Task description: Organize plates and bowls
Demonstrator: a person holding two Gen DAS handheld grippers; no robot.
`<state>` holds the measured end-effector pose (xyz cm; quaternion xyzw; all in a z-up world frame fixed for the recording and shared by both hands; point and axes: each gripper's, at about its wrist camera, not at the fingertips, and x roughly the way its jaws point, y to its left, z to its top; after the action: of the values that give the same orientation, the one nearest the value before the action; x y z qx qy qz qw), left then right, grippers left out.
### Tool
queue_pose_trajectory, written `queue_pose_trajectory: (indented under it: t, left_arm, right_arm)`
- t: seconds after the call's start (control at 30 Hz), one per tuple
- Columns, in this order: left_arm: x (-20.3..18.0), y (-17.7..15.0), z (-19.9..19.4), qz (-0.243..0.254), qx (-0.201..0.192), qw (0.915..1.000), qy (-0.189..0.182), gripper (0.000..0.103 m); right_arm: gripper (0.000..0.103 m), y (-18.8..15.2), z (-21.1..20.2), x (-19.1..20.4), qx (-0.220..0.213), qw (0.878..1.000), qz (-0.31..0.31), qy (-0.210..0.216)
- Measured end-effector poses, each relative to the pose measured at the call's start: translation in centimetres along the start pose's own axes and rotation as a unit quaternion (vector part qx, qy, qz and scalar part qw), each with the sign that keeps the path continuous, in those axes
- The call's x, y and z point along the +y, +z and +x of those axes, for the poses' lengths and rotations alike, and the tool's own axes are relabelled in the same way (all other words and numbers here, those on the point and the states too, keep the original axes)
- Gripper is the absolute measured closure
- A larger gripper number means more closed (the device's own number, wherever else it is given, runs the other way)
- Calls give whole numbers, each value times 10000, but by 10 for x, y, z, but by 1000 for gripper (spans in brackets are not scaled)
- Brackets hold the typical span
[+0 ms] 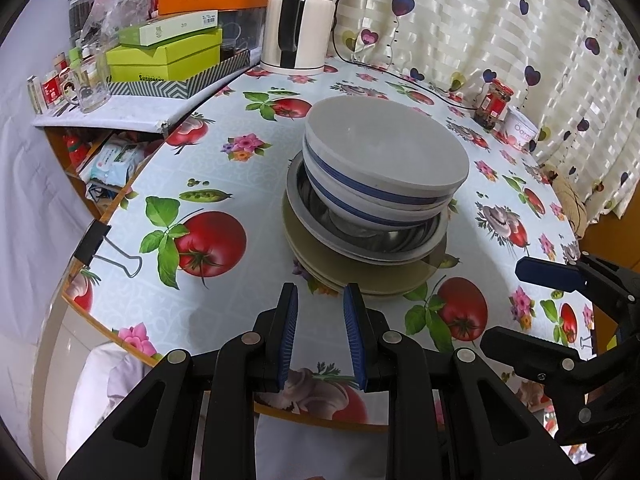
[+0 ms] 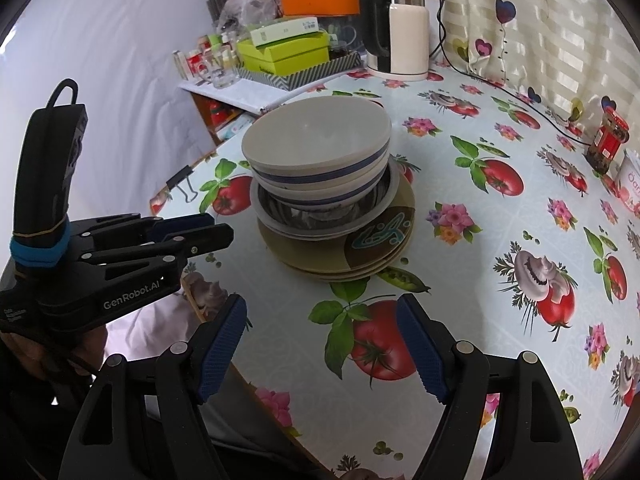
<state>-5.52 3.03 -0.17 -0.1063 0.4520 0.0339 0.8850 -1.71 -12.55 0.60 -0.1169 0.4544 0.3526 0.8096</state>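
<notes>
A stack of dishes stands mid-table on the tomato-print cloth. On top sit two nested white bowls with blue stripes (image 1: 384,160) (image 2: 316,148). They rest in a steel dish with a pale rim (image 1: 360,236) (image 2: 280,216), which lies on several tan plates (image 1: 360,276) (image 2: 340,256). My left gripper (image 1: 320,288) (image 2: 220,228) is just short of the stack's near edge, open by a narrow gap with nothing between its blue pads. My right gripper (image 2: 320,304) (image 1: 500,304) hovers near the table's front edge, open wide and empty, apart from the stack.
A white kettle (image 1: 298,36) (image 2: 402,44) with its cable stands at the back. A side shelf holds green boxes (image 1: 164,60) (image 2: 284,54) and small jars. A red-lidded jar (image 1: 494,104) (image 2: 608,144) stands by the curtain. A binder clip (image 1: 96,240) grips the table's left edge.
</notes>
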Motion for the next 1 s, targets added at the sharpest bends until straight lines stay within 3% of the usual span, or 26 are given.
queue_pose_trajectory:
  t: [1.0]
  left_arm:
    - [-3, -2, 4, 29, 64, 10000, 3, 78]
  right_arm:
    - [25, -2, 9, 0, 47, 10000, -29, 13]
